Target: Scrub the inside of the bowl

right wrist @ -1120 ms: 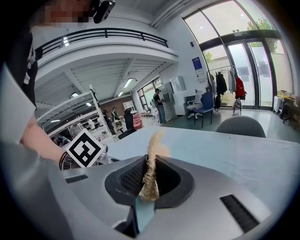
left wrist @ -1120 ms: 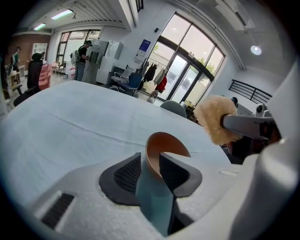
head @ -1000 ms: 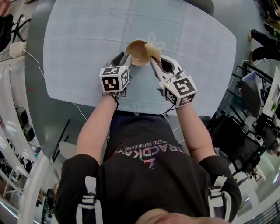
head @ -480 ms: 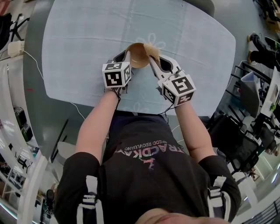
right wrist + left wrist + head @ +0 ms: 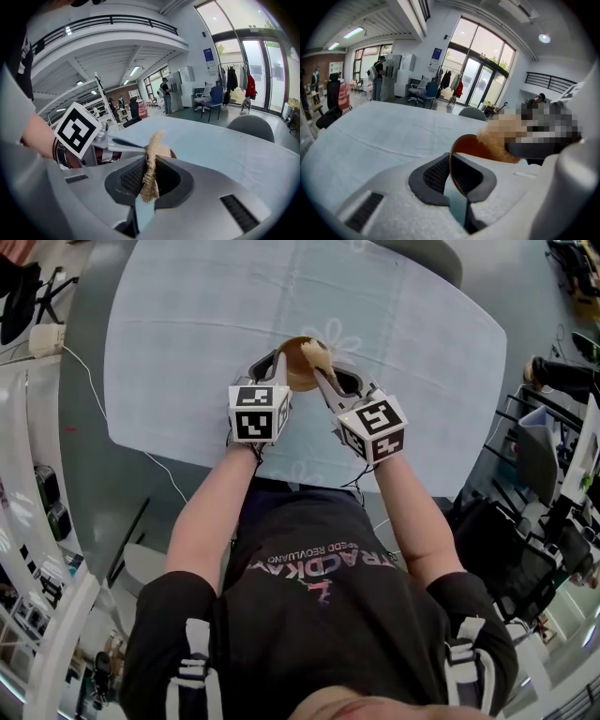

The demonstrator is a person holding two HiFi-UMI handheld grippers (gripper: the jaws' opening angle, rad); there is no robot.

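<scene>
A small brown bowl (image 5: 296,371) is tilted on its side above the pale blue table (image 5: 187,352). My left gripper (image 5: 278,362) has just been closing and is shut on the bowl's rim (image 5: 459,161), which runs between the two pads. A tan fibrous scrubber (image 5: 316,354) is pinched in my shut right gripper (image 5: 319,373). In the right gripper view the scrubber (image 5: 150,171) hangs between the pads, its top against the bowl's edge (image 5: 173,153). In the left gripper view the scrubber (image 5: 499,138) sits at the bowl's open mouth.
The table's near edge (image 5: 281,474) runs just in front of the person's body. A grey chair (image 5: 433,253) stands at the far side. Racks and cables (image 5: 56,371) line the left; more gear (image 5: 553,474) crowds the right.
The left jaws closed on the bowl's rim and raised and tipped the bowl. The right gripper carried the scrubber leftward to the bowl's mouth. Both grippers now sit closer together.
</scene>
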